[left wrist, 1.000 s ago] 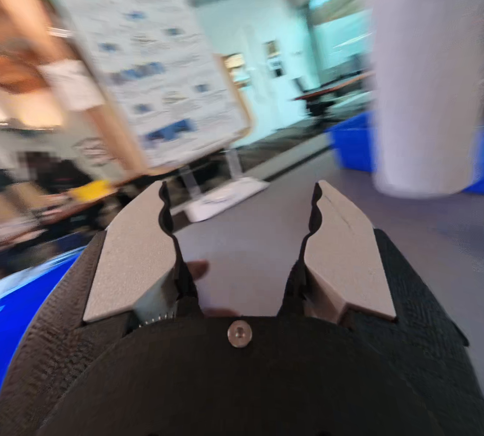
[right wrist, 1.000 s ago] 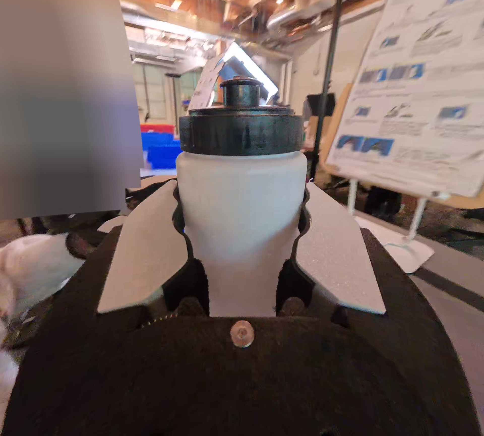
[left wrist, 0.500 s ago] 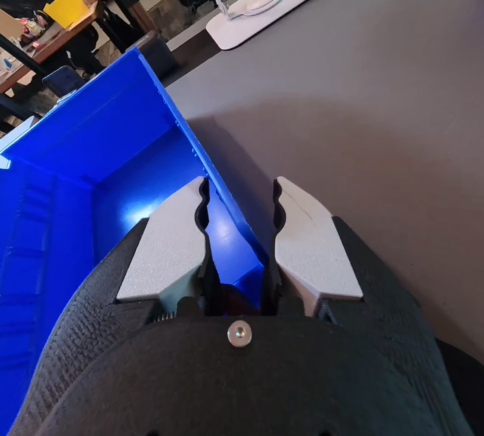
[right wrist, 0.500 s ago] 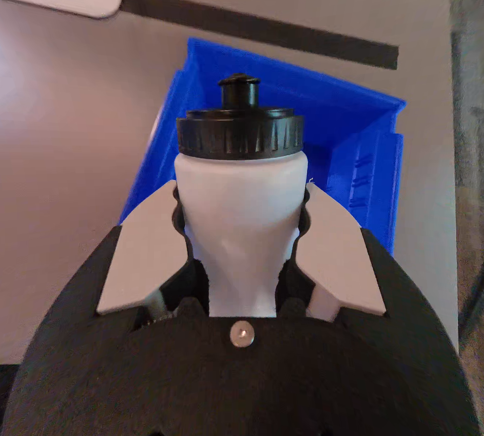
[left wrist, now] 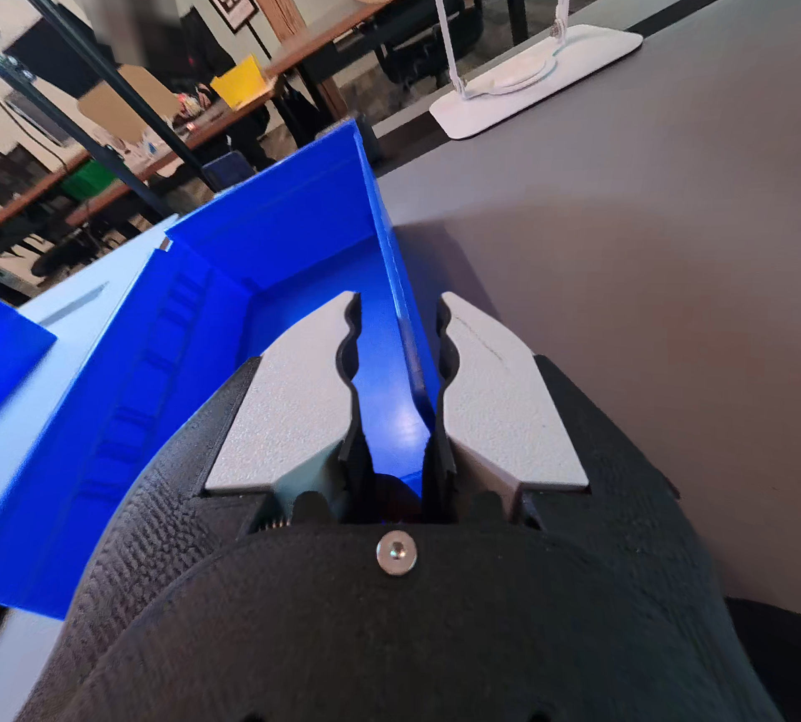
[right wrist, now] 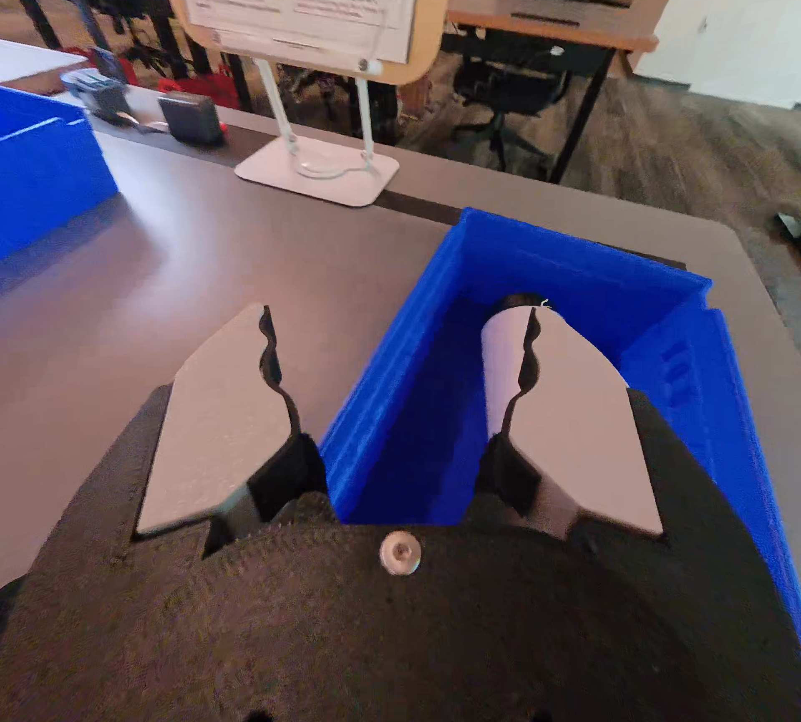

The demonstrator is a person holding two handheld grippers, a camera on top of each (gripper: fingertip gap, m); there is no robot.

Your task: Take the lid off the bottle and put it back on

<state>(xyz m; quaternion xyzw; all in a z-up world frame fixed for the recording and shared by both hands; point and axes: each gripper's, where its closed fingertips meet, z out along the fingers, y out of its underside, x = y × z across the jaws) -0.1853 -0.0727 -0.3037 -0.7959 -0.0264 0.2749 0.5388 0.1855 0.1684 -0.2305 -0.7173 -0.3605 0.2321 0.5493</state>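
Apparently the task is finished: the bottle, black lid seated, is seen lying in the blue bin at centre right. The right claw is spread wide and empty; the left claw is narrowly parted, empty.

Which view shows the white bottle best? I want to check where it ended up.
The right wrist view: the bottle lies in the blue bin, partly hidden behind one finger of the open right tongs. The left wrist view shows no bottle, only another blue bin.
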